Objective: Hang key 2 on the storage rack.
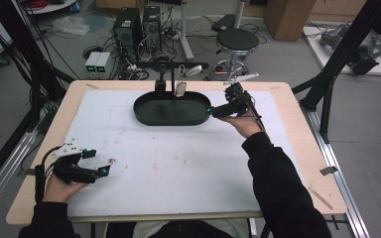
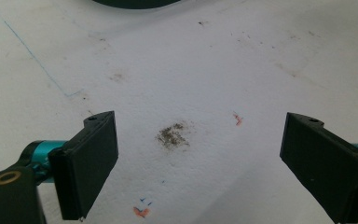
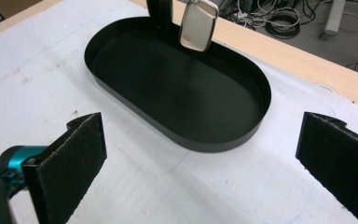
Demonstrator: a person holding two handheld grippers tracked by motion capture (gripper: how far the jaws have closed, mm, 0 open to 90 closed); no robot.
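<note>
A black oval tray (image 1: 149, 118) lies at the far middle of the white sheet (image 1: 178, 163). Behind it rises a black stand (image 1: 161, 74) with a crossbar, and a shiny silver tag (image 1: 180, 89) hangs from the bar over the tray's far edge. My right gripper (image 1: 213, 106) is open just off the tray's right end. In the right gripper view its jaws face the tray (image 3: 177, 93) and the tag (image 3: 196, 25) with nothing between them. My left gripper (image 1: 99, 161) stands open at the near left of the sheet. Its jaws (image 2: 201, 126) frame a dark smudge (image 2: 173, 135).
The sheet covers most of a wooden table (image 1: 302, 148). A small grey mark (image 1: 112, 160) lies just right of the left gripper. Past the far edge are a round black stool (image 1: 236, 40), computer towers (image 1: 129, 27) and cables on the floor. Black frame struts (image 1: 337, 54) stand at both sides.
</note>
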